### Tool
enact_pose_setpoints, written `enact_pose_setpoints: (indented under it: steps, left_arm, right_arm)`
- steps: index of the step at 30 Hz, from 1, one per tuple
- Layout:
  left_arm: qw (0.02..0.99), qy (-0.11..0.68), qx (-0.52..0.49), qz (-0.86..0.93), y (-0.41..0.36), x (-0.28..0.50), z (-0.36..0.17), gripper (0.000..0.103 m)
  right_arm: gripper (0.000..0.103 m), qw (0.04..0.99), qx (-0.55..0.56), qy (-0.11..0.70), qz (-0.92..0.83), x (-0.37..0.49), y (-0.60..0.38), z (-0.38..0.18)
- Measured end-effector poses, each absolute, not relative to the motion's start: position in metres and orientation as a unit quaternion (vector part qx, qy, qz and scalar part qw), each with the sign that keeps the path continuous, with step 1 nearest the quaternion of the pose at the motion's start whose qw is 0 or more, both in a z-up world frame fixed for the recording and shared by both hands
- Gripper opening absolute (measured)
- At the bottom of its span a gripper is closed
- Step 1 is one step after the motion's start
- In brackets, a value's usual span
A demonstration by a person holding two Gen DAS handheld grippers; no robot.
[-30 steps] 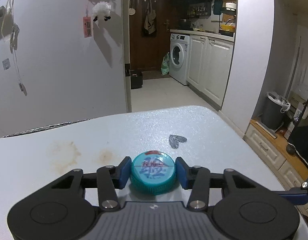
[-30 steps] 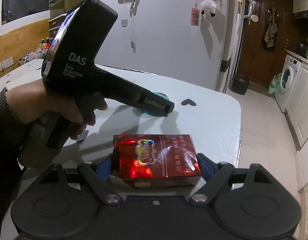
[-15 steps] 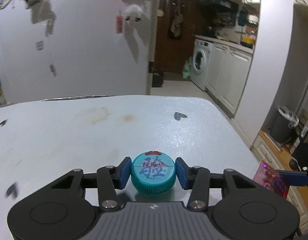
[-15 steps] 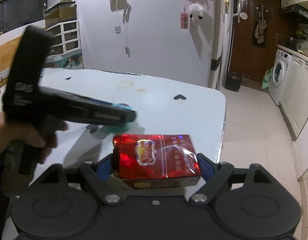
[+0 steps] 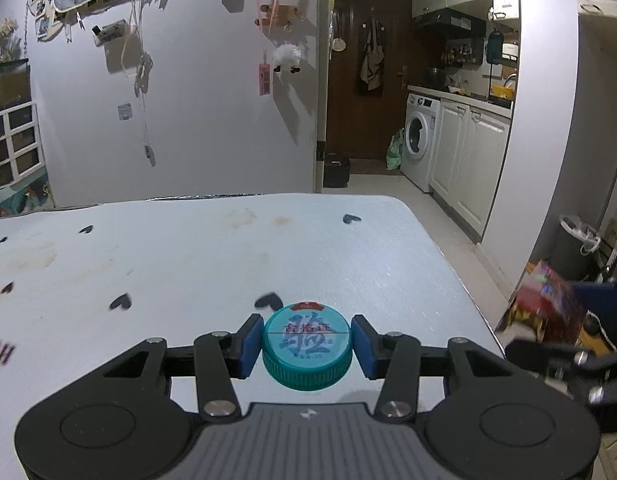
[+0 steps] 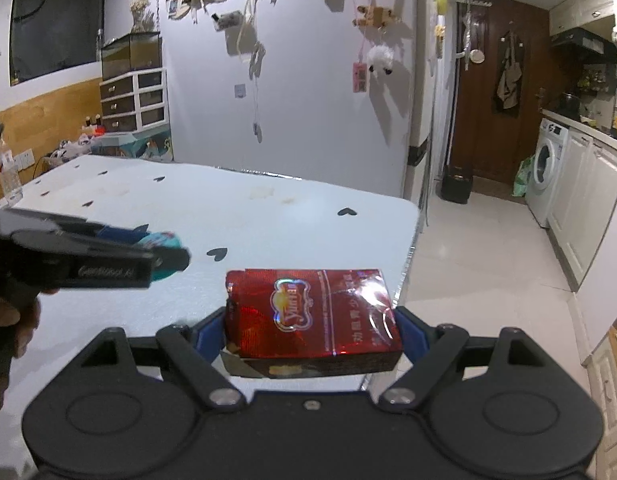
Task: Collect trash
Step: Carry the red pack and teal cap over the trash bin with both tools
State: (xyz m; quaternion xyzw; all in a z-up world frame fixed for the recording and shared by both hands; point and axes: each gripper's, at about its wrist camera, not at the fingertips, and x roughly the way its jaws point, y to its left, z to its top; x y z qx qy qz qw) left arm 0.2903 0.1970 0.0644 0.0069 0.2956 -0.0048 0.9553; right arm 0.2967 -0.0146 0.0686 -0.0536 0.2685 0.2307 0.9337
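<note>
The round teal plastic bottle cap [image 5: 307, 350], printed on top with blue and red characters, sits clamped between the blue pads [image 5: 251, 343] of the left gripper [image 5: 307, 346], held above the near part of the worktop [image 5: 212, 256]; in the right wrist view the same cap [image 6: 164, 256] shows blurred at the tip of the left gripper [image 6: 160, 258], off to the left. The glossy red rectangular cigarette packet [image 6: 312, 312], wrapped in crinkled film with a holographic emblem, is gripped lengthwise by the right gripper [image 6: 312, 330], a pad pressing on each short end; it hangs over the worktop's right edge [image 6: 408, 256], near the corner; in the left wrist view the packet [image 5: 548, 308] appears blurred at far right, beyond the worktop's edge. A hand [image 6: 12, 320] grasps the left gripper's black handle at the left border. The worktop is pale, covered with a white cloth printed with small black hearts [image 6: 347, 211] and marked by brownish stains [image 5: 244, 216]. Beyond stand a white wall hung with ornaments [image 6: 380, 58], a dark wooden door [image 6: 492, 88] and a white washing machine [image 6: 546, 172]; a grey lined bin [image 5: 576, 248] stands on the floor at right.
</note>
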Motion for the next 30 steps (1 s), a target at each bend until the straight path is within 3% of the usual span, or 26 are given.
enact_pose_setpoints:
  steps: [19,30]
  left_arm:
    - [0.961,0.276,0.007,-0.009,0.117,0.186,0.073,0.049]
    - [0.962,0.269,0.015,-0.046,0.051,0.163,0.065,0.049]
  right_arm:
    - [0.086,0.952,-0.023,0.246,0.181,0.203,-0.12,0.078]
    - [0.086,0.958,-0.014,0.244,0.148,0.168,-0.185,0.068]
